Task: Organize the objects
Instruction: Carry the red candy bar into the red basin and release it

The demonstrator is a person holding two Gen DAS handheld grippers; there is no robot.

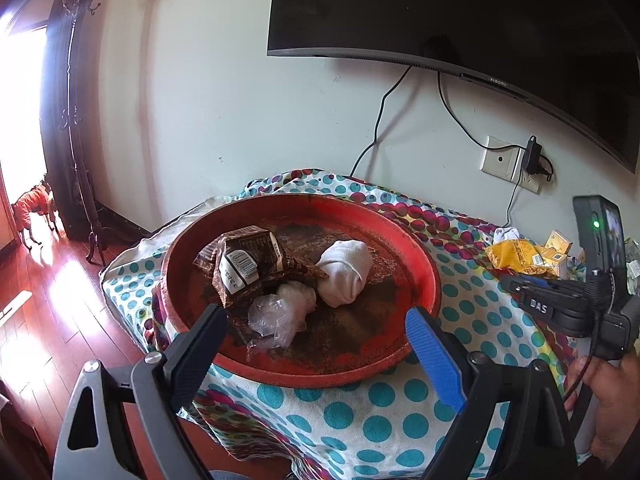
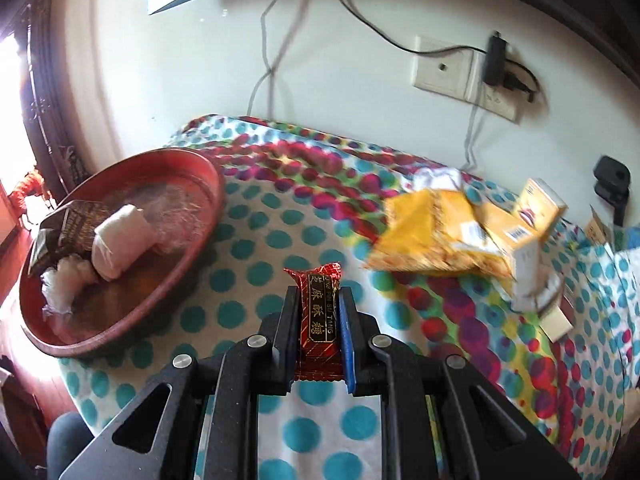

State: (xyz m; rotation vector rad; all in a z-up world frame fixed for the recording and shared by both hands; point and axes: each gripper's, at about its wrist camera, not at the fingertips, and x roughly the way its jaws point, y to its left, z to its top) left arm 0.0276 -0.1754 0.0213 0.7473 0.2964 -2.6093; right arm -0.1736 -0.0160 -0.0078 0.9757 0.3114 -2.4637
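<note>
A round red tray (image 1: 416,248) lies on the dotted cloth and holds a brown carton (image 1: 244,264), a rolled white sock (image 1: 344,272) and a clear plastic bag (image 1: 280,312). My left gripper (image 1: 316,320) hovers open at the tray's near rim, nothing between its fingers. In the right wrist view the tray (image 2: 200,216) lies to the left. My right gripper (image 2: 319,300) is shut on a red wrapped candy (image 2: 320,320), held above the cloth. In the left wrist view the right gripper's body (image 1: 568,304) appears at the right edge, in a person's hand (image 1: 612,392).
A yellow snack bag (image 2: 432,240) and small yellow and white boxes (image 2: 536,232) lie on the cloth to the right, with a white sock (image 2: 436,176) behind them. Cables hang from a wall socket (image 2: 452,68) under a wall-mounted TV (image 1: 460,20). The table's left edge drops to a wooden floor (image 1: 48,300).
</note>
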